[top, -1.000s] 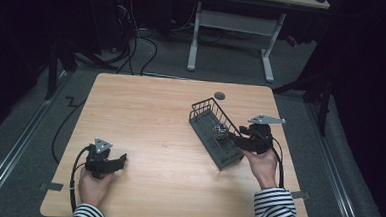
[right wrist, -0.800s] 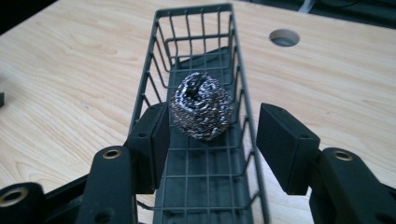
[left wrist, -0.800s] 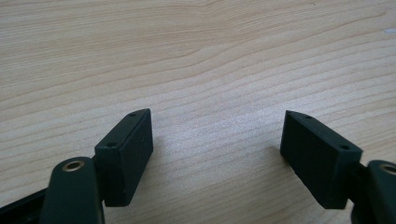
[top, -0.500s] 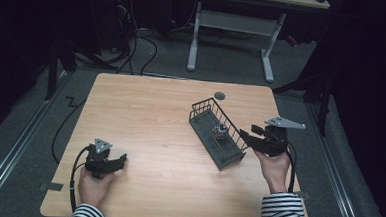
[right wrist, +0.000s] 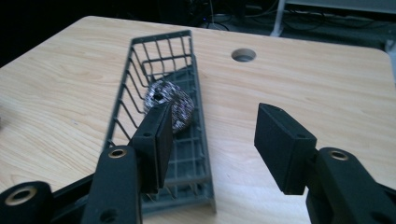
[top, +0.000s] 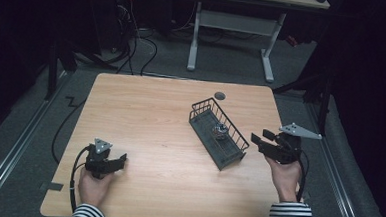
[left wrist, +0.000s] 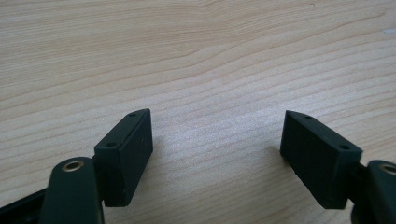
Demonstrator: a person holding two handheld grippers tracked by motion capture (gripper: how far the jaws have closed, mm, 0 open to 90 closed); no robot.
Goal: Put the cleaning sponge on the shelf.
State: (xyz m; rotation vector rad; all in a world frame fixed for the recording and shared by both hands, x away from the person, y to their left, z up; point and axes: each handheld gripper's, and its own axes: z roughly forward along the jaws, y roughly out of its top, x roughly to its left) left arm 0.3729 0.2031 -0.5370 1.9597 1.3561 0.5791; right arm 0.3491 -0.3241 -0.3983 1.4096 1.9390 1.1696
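A dark grey wire basket (top: 227,160) lies at an angle on the right half of the wooden table (top: 155,116). Inside it sits a silvery steel-wool ball (top: 220,132). My right gripper (top: 257,141) is held just right of the basket's near end, open and empty, pointing left at it. In the right gripper view the basket (right wrist: 159,38) and the ball (right wrist: 170,105) lie behind the left jaw, and my gripper (right wrist: 212,116) has bare table between its jaws. My left gripper (top: 121,160) rests open near the front left; in the left gripper view, my left gripper (left wrist: 217,135) has only wood between its jaws.
A round cable hole (top: 219,95) is in the table beyond the basket. A white-legged desk (top: 194,38) and floor cables stand past the far edge. The table's right edge is close to my right hand.
My right gripper has drawn back to the right, from over the basket's near end to beside it. The left gripper has stayed in place.
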